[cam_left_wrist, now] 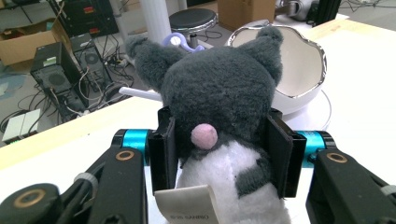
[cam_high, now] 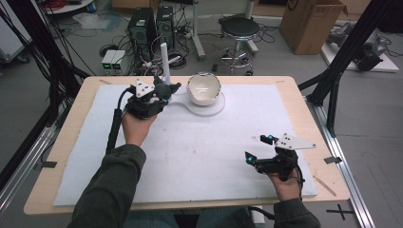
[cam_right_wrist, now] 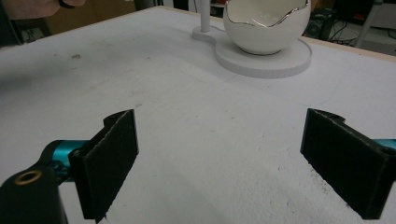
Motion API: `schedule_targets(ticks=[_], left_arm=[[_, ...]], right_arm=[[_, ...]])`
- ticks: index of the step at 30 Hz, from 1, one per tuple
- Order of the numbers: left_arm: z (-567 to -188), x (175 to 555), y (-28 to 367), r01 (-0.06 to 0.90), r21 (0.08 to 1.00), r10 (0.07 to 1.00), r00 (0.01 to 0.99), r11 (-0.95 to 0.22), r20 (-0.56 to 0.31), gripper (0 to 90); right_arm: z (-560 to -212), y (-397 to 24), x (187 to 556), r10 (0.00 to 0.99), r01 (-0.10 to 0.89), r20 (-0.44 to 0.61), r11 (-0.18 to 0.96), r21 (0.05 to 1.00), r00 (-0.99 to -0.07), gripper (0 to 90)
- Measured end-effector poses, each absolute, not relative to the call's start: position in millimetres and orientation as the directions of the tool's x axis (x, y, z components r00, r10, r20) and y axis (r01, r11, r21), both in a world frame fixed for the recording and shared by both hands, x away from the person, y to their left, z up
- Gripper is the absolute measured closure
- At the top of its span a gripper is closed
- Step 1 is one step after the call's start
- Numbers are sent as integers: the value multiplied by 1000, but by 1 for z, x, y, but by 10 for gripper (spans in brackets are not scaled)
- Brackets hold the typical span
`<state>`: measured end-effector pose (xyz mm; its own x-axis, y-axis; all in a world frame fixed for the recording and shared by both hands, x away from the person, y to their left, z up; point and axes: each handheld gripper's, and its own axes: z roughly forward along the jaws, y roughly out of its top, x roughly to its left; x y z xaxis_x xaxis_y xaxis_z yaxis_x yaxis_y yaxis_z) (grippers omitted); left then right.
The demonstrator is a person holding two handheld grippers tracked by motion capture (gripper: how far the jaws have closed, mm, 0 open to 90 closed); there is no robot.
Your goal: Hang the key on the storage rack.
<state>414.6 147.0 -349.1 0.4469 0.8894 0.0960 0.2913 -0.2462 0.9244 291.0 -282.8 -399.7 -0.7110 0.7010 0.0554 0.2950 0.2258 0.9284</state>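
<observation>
A grey and white plush toy (cam_left_wrist: 219, 107) with a pink nose and a paper tag is clamped between the black pads of my left gripper (cam_left_wrist: 224, 154). In the high view that left gripper (cam_high: 159, 95) holds the plush toy (cam_high: 164, 89) just left of a white eggshell-shaped bowl (cam_high: 204, 88) with a silver rim, which rests on a round white stand (cam_high: 216, 108) with an upright post (cam_high: 164, 61). The bowl (cam_left_wrist: 299, 70) lies close behind the toy. My right gripper (cam_high: 259, 149) rests open at the front right of the white mat (cam_high: 199, 152), nothing between its fingers (cam_right_wrist: 112, 163).
The white mat covers a wooden table (cam_high: 62, 147). Beyond the far edge stand computer towers (cam_high: 142, 28), a black stool (cam_high: 240, 28), a cardboard box (cam_high: 309, 21) and loose cables. Black frame struts (cam_high: 332, 71) rise at the right.
</observation>
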Motion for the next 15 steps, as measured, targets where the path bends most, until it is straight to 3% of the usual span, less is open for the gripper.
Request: schedule_targets(ticks=[15], left_arm=[[-356,420,146,317,916,894,440,-244,86,512]], right_arm=[[-399,-284,291,702,297,58,223,929,-709,105]])
